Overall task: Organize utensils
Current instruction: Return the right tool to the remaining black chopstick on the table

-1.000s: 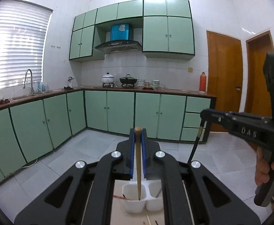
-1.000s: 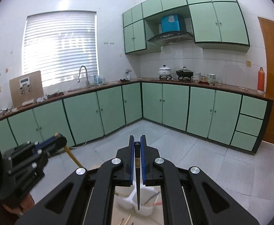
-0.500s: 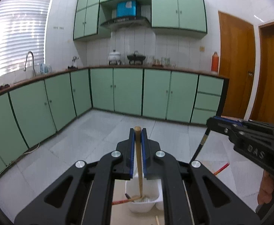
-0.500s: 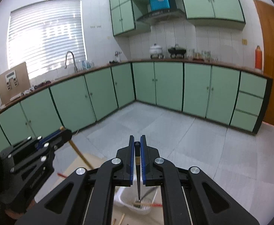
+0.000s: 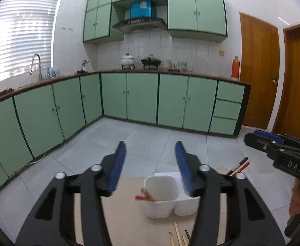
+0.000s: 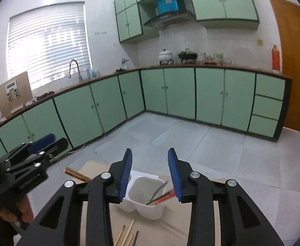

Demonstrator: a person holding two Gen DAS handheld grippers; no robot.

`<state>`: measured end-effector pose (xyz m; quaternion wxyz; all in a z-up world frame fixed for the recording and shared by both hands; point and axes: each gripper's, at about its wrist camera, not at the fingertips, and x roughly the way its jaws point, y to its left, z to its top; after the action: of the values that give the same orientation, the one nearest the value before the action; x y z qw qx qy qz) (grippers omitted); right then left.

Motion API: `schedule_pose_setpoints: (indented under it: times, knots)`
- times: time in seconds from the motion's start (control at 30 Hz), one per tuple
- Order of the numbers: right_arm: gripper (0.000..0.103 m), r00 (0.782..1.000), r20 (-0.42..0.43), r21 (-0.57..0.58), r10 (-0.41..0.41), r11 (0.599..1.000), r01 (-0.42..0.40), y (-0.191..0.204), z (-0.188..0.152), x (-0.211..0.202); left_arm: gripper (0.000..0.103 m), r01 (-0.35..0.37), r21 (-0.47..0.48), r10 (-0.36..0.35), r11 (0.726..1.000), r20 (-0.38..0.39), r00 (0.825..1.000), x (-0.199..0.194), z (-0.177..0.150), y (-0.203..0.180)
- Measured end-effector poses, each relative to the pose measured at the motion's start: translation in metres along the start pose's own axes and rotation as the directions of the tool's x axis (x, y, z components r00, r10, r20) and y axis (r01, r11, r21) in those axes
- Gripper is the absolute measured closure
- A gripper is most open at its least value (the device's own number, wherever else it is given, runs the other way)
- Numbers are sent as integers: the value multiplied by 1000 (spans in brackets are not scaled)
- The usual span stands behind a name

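Kitchen w/ mint-green cabinets, white tile walls, pale grey tile floor. Both black tongs w/ ribbed blue pads hang above a tan board.

Left gripper [image 5: 150, 165]: jaws have just been opening, now wide apart, nothing between them. Right gripper [image 6: 150, 172]: jaws have just been opening too, now apart, empty.

White plastic holder [image 5: 160, 199] sits on the board [image 5: 127, 221], below and between the tongs. It's smooth, w/ rounded corners and two side-by-side cups. Left cup holds a wooden stick and a red one, both leaning to the left rim. Right cup [image 6: 147, 196] holds thin dark and red-brown sticks [image 6: 160, 195] slanting up to the right.

Loose chopsticks [image 6: 127, 234] lie flat on the board, near side of the holder, pale wood plus one dark. More sticks [image 6: 77, 175] lie at the board's far left edge, tips out past it. Another dark and red pair [image 5: 239, 166] lies by the far right edge.

Floor beyond the board is open up to the cabinets.
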<state>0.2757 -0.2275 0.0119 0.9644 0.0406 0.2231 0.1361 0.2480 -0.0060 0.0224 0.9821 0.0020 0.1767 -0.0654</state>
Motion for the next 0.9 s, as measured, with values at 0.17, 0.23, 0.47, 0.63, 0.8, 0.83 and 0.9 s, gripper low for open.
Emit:
schedule_pose_setpoints:
  times: [0.17, 0.23, 0.47, 0.63, 0.8, 0.83, 0.9]
  knots:
    - [38, 997, 63, -12, -42, 999, 43, 3, -30, -45, 31, -8, -10, 9, 1000, 48, 999, -41, -22, 3]
    - [29, 996, 65, -16, -55, 998, 56, 6, -48, -56, 25, -19, -10, 19, 1000, 57, 998, -54, -35, 1]
    - [21, 997, 4, -3, -83, 997, 83, 16, -118, -77, 17, -42, 11, 42, 999, 28, 999, -83, -88, -6]
    - [19, 996, -46, 21, -75, 997, 76, 21, -156, -84, 15, -53, 58, 54, 997, -12, 998, -93, -122, -13]
    - [19, 992, -91, 26, -82, 996, 85, 28, -188, -88, 15, -51, 58, 56, 997, -87, 995, -97, -156, -10]
    - [19, 991, -95, 24, -91, 995, 93, 29, -195, -90, 15, -52, 56, 57, 997, -98, 994, -97, -161, -9]
    - [19, 990, -112, 29, -83, 996, 87, 30, -206, -92, 15, -54, 55, 61, 997, -122, 991, -99, -173, -8]
